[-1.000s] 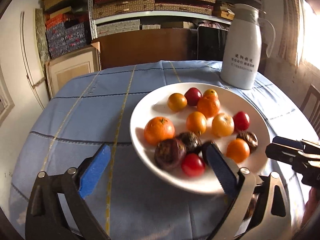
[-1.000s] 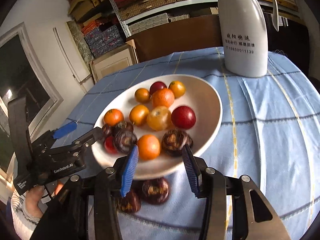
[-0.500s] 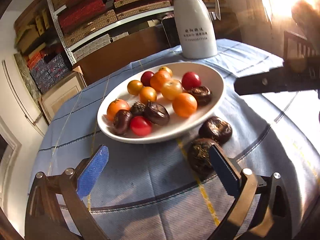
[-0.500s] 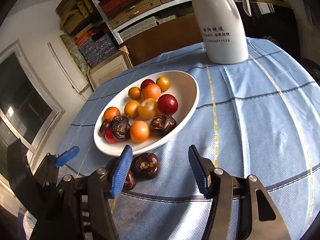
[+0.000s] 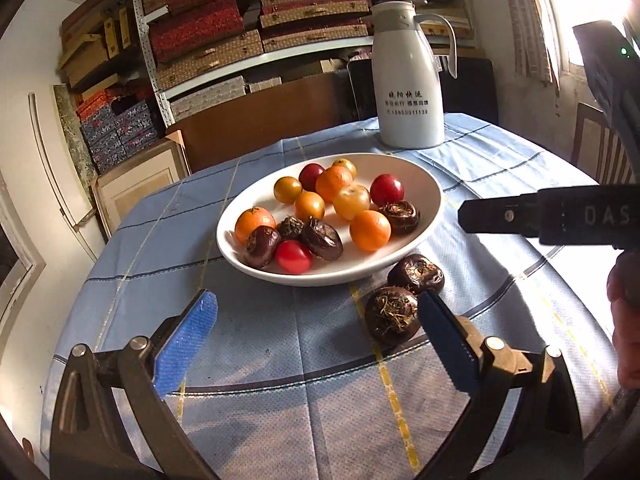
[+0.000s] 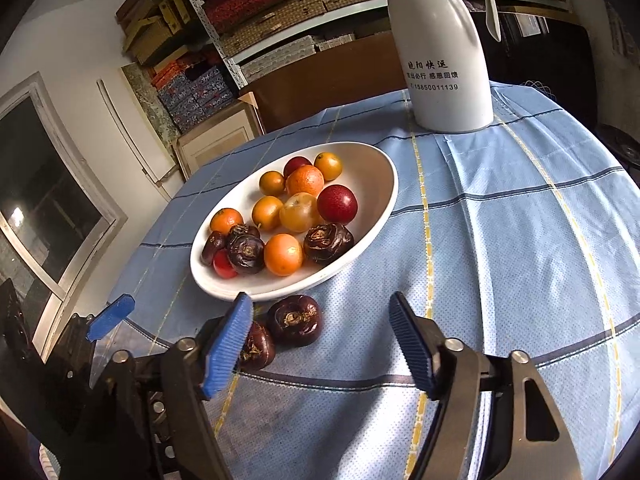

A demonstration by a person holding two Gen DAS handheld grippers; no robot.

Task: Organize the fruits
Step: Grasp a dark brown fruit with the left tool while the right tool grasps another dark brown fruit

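A white plate [image 5: 434, 204] [image 6: 360, 248] holds several oranges, yellow and red fruits and dark water chestnuts. Two more dark chestnuts lie on the blue cloth by the plate's near rim, the farther one [image 5: 416, 274] [image 6: 294, 320] and the nearer one [image 5: 392, 314] [image 6: 256, 346]. My right gripper [image 6: 320, 332] hovers just short of them. Its jaws are opening, and its pads touch nothing; the nearer chestnut sits partly behind its left finger [image 6: 230, 340]. My left gripper [image 5: 316, 320] is open and empty, and the nearer chestnut sits beside its right finger [image 5: 440, 332].
A tall white thermos jug [image 5: 410, 80] [image 6: 444, 52] stands behind the plate. The round table has a blue checked cloth [image 6: 500, 240]. Shelves of boxes [image 5: 208, 36] fill the back wall. A chair back [image 5: 600, 148] stands at the right. The right gripper's black frame [image 5: 560, 220] and a hand [image 5: 624, 312] show at the right.
The right jaws have spread wider and drawn back from the plate. The left gripper has swung sideways, so the plate now lies farther off and the two loose chestnuts have come into view.
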